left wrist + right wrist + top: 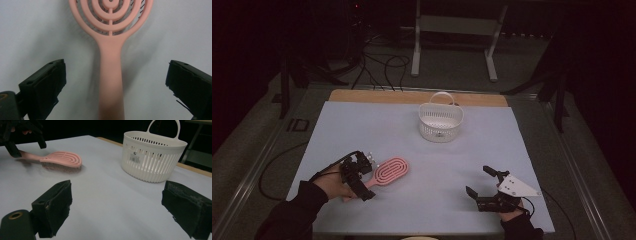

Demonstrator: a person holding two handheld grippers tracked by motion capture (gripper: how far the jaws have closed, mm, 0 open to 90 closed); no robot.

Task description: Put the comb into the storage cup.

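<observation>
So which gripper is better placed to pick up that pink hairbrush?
The left gripper: its open jaws already straddle the hairbrush handle. The right gripper sits open, far from it.

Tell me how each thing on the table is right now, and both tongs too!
Pink hairbrush: lying flat on the table, bristles down, handle between the left tongs' jaws, not gripped yet.
White basket: standing upright, handle up; what is inside cannot be told.
Left tongs: open, one jaw on each side of the hairbrush handle.
Right tongs: open, holding nothing, apart from both things.
</observation>
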